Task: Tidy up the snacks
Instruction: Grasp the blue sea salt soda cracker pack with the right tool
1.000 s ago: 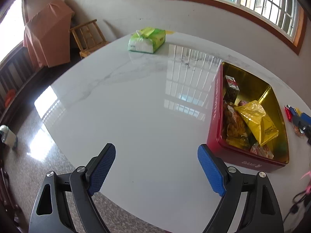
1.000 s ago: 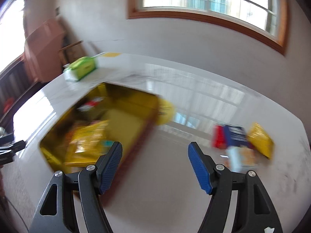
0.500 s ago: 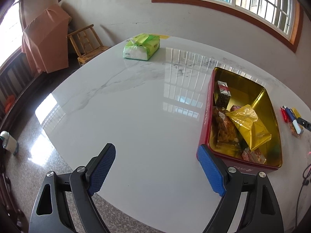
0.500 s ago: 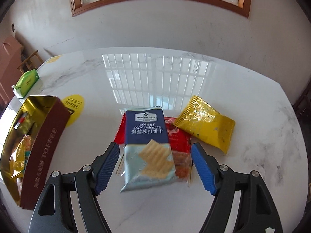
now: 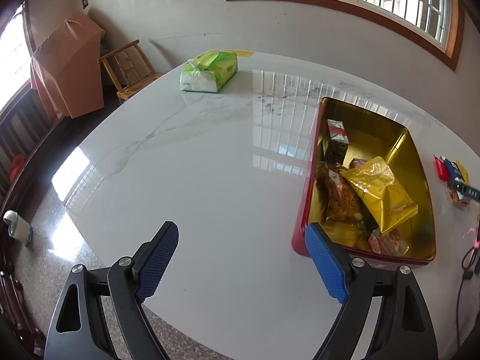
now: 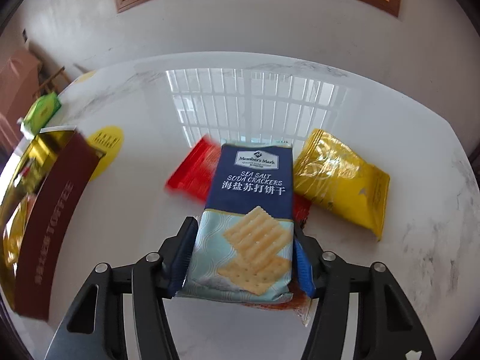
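My right gripper [image 6: 243, 225] has its jaws closing around a blue soda cracker pack [image 6: 252, 210], and both pads touch the pack's long sides. The pack lies on a red packet [image 6: 192, 174], with a yellow bag [image 6: 339, 180] to its right on the white marble table [image 6: 390, 270]. A red tin with a gold inside [image 6: 51, 216] stands to the left. In the left wrist view the tin [image 5: 309, 180] holds a yellow bag [image 5: 381, 192] and several other snacks. My left gripper [image 5: 241, 231] hovers open and empty by the tin's near left corner.
A green tissue pack [image 5: 210, 72] lies at the table's far edge, and a yellow sticker [image 6: 105, 147] is on the top beyond the tin. Past the table's left edge stand a wooden chair [image 5: 129, 66] and covered furniture [image 5: 66, 66]. A cable [image 5: 468, 258] hangs at right.
My right gripper swung from over the tin to the snack pile, dropped down, and narrowed its jaws onto the cracker pack. The left gripper stayed about where it was, still open.
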`<state>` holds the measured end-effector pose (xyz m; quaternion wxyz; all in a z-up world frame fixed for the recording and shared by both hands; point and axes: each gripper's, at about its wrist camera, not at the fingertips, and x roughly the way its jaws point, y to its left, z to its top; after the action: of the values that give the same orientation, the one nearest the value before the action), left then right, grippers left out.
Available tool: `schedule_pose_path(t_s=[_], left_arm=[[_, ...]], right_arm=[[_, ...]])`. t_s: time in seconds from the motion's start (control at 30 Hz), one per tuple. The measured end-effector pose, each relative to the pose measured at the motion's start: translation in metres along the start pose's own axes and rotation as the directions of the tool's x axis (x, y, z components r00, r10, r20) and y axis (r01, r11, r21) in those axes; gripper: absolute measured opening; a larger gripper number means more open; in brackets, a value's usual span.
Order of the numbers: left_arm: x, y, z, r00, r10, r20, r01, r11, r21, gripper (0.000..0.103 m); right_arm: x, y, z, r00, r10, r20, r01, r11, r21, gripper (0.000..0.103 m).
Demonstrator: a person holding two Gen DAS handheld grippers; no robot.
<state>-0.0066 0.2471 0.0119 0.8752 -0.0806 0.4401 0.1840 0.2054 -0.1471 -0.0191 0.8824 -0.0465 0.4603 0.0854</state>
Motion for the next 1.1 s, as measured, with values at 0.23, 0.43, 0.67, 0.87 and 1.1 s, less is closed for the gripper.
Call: schedule_pose_path(t_s=[0.23, 0.43, 0.67, 0.87, 1.1], left_arm=[[-0.007, -0.025, 0.005, 0.999, -0.046, 0.023, 0.045, 0.998, 0.055, 0.087], [-0.013, -0.051, 0.004, 0.996, -0.088, 0.029, 0.084, 0.99, 0.109, 0.087], [-0.025, -0.09, 0.004, 0.989, -0.141, 0.047, 0.128, 0.971, 0.203, 0.087], [-0.039, -0.135, 0.011, 0.973, -0.218, 0.072, 0.185, 0.931, 0.313, 0.087], [-0.029, -0.206, 0.012, 0.939, -0.343, -0.021, 0.315, 0.835, 0.451, 0.087]], right_arm=[[-0.018, 0.022, -0.023, 1.0, 0.011, 0.005, -0.011, 0.999, -0.05, 0.048], [-0.036, 0.022, -0.041, 0.999, 0.018, 0.047, -0.016, 0.999, -0.036, 0.048], [-0.055, 0.0, -0.046, 0.995, 0.019, 0.096, -0.021, 1.0, 0.018, 0.048], [-0.062, -0.034, -0.059, 0.996, -0.037, 0.085, 0.032, 0.998, 0.062, 0.048], [-0.065, -0.083, -0.087, 0.993, -0.104, 0.059, 0.096, 0.988, 0.124, 0.048]])
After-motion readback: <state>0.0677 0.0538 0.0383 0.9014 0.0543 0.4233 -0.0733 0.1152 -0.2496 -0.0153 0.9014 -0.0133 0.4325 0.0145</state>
